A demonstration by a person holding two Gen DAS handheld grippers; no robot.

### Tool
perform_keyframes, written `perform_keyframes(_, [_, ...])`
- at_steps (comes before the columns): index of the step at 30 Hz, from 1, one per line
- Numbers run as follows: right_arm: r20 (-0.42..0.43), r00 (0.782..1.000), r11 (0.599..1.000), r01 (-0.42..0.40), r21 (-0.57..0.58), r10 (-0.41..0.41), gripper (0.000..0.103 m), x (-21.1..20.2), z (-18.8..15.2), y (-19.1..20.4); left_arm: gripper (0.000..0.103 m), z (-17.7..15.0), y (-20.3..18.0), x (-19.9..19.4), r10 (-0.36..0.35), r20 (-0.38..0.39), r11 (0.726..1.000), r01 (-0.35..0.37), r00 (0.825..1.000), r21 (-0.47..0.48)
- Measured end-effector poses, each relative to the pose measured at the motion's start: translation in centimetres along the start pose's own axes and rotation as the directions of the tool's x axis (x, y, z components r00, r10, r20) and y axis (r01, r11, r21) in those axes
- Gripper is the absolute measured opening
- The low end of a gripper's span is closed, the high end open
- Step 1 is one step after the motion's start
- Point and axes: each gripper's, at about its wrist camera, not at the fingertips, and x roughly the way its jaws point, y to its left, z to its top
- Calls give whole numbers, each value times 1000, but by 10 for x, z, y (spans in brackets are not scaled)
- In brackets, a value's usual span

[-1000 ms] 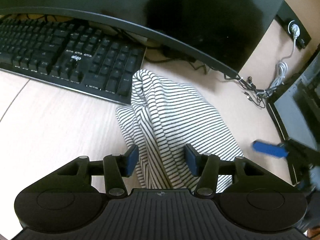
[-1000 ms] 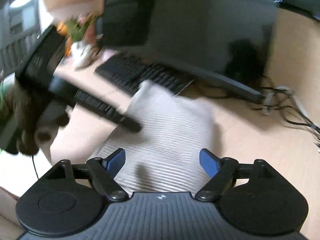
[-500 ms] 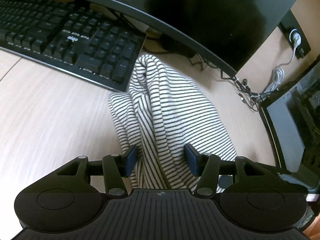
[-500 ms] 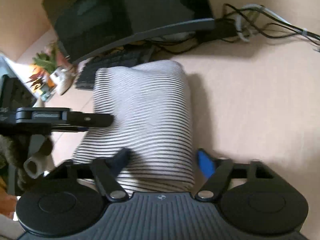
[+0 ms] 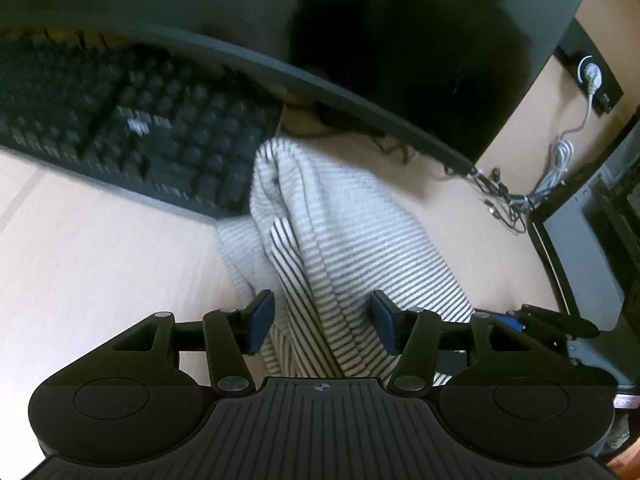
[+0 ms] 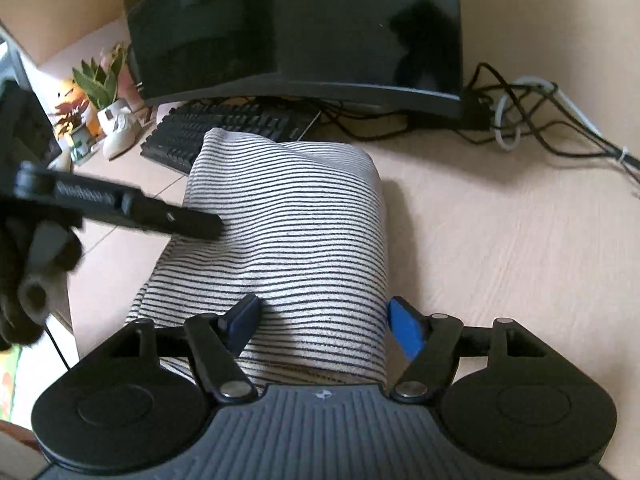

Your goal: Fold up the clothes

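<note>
Your left claw [image 5: 322, 322] is spread wide with a ridge of the striped shirt [image 5: 352, 240] running up between the two blue pads [image 5: 260, 316]. Neither pad presses the cloth, so it's released, not gripping anything. It points away from you toward the black keyboard [image 5: 132, 136] and the curved monitor [image 5: 360, 40], angled down at the surface [image 5: 100, 260].

Your right claw [image 6: 324, 326] is wide open too, straddling the near end of the shirt [image 6: 288, 216]. Its left pad sits on top of the fabric and the right pad [image 6: 404, 326] hangs just off the shirt's right edge, above the bare surface [image 6: 500, 240]. Nothing clamped there either.

The shirt itself lies bunched into a thick folded bundle on the light wood surface, far end just by the keyboard's right end, in front of the monitor. From the right wrist view, your left claw's black finger [image 6: 160, 214] reaches in from the left over the bundle's left side. A tangle of cables [image 6: 516, 120] sits far right, and a small potted plant [image 6: 100, 88] is far left.
</note>
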Motion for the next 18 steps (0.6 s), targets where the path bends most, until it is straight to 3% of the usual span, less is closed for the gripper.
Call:
perform_keyframes(6, [7, 1000, 999, 24, -31, -24, 72, -2, -4, 4, 57, 18, -28, -25, -55, 99, 997, 48, 994, 68])
perform_keyframes(9, [13, 999, 996, 49, -69, -48, 73, -3, -5, 9, 58, 20, -46, -10, -91, 62, 989, 83, 994, 119])
perform_keyframes(11, [18, 998, 993, 66, -95, -65, 73, -4, -5, 13, 58, 19, -49, 10, -74, 14, 988, 72, 997, 134])
perform_keyframes(12, [22, 997, 991, 76, -109, -74, 74, -5, -5, 16, 57, 17, -46, 19, -61, 0, 990, 60, 998, 131])
perform_keyframes(13, [27, 996, 989, 87, -122, -85, 75, -7, -4, 18, 49, 16, -41, 26, -48, -11, 991, 49, 999, 125])
perform_keyframes(16, [49, 993, 983, 109, -144, -103, 81, -19, -2, 24, 43, 17, -27, 33, -59, -23, 995, 61, 998, 78])
perform_keyframes(18, [66, 994, 984, 99, -146, -90, 92, -28, 1, 28, 42, 17, -23, 32, -69, -23, 995, 70, 997, 68])
